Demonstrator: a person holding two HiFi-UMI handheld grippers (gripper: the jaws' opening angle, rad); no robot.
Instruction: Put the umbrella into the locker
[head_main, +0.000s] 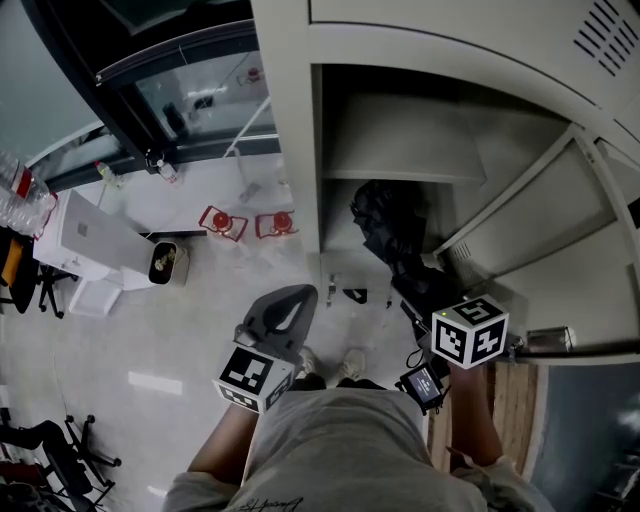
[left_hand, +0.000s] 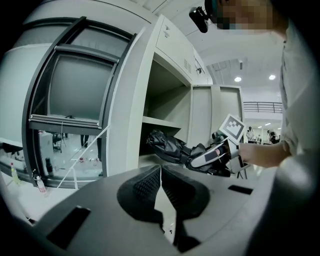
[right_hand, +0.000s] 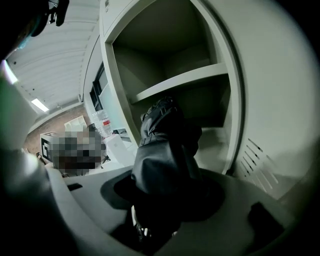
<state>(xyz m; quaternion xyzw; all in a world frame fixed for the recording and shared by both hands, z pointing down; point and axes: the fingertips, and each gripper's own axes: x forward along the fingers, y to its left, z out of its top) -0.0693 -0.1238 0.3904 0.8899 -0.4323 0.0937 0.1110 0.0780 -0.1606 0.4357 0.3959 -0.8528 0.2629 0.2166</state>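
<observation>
Locker (head_main: 285, 150): pale metal, is standing open.
Shelf (head_main: 400, 172): is dividing the locker's inside.
Umbrella (head_main: 383, 222): black, folded; its far end is poking into the compartment under the shelf, past the front edge.
Right gripper (right_hand: 165, 197): jaws are clamping the umbrella's near end.
Left gripper (left_hand: 160, 176): jaws are pressing together on nothing, outside the locker's left edge.

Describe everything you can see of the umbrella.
The umbrella is black and folded, its slightly glossy fabric loosely crumpled. The right tool is shut on its near end. Its far end reaches into the open locker, below the shelf. Whether it rests on anything there cannot be told.
</observation>
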